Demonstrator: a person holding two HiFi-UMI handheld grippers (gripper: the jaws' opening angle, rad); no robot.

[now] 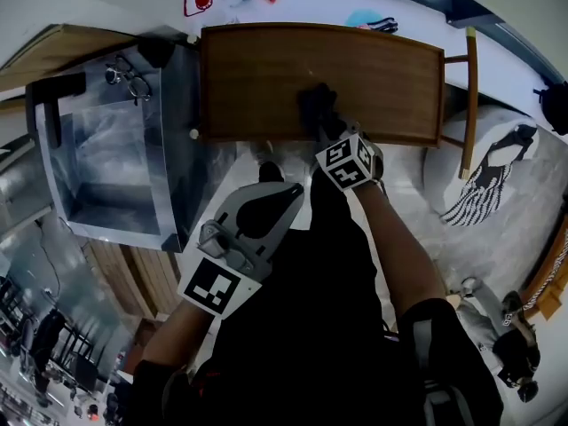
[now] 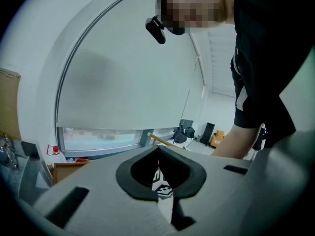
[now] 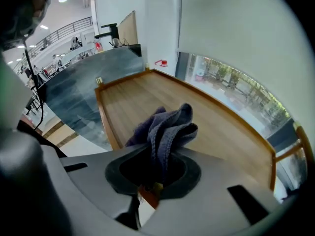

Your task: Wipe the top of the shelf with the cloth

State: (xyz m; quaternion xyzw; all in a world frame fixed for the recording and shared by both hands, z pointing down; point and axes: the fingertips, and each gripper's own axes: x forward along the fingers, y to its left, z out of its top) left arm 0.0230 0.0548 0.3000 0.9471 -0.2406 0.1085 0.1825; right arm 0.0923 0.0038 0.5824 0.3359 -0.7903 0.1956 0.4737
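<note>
The cloth [image 3: 167, 127] is clamped in the right gripper [image 3: 153, 168] and held over the shelf top [image 1: 257, 78], near its front edge; open wood is seen on both sides, up to the raised rim. The left gripper [image 2: 158, 154] is held off the shelf, jaws together on nothing

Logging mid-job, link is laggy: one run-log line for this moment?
right claw: shut on cloth | cloth: over shelf top | left claw: shut, empty

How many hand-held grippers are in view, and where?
2. Left hand-held gripper: shut, empty, before the shelf. Right hand-held gripper: holding the cloth over the shelf.
</note>
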